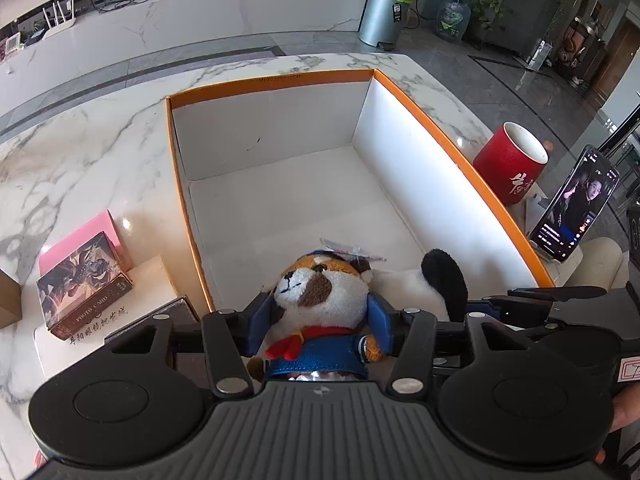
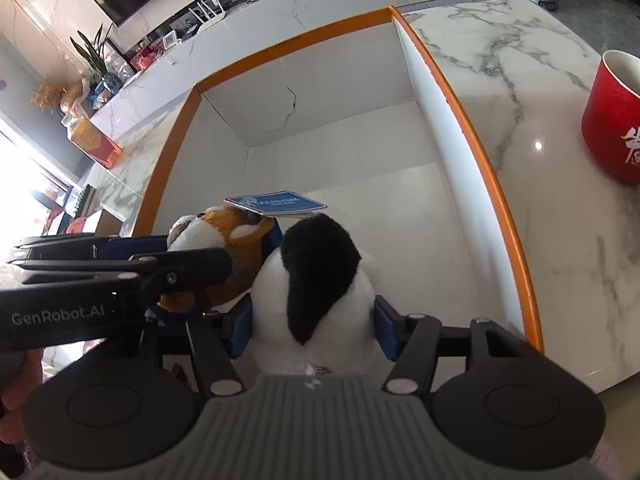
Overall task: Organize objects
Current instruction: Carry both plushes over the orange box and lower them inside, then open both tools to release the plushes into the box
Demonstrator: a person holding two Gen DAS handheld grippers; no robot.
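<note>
White-veined marble tabletop (image 1: 100, 148) supports an open orange-rimmed white cardboard box (image 1: 460, 148). Both toys are held just inside the box's near edge, above its floor, side by side and touching. The left gripper (image 1: 320, 316) is clamped on the orange-and-white plush dog in a blue jacket (image 1: 320, 292), toy upright, head forward. The right gripper (image 2: 314, 328) is clamped on the white plush toy with a black patch (image 2: 316, 280), directly right of the dog. Each jaw pair is part-closed against plush. Likely next move: lower and release.
</note>
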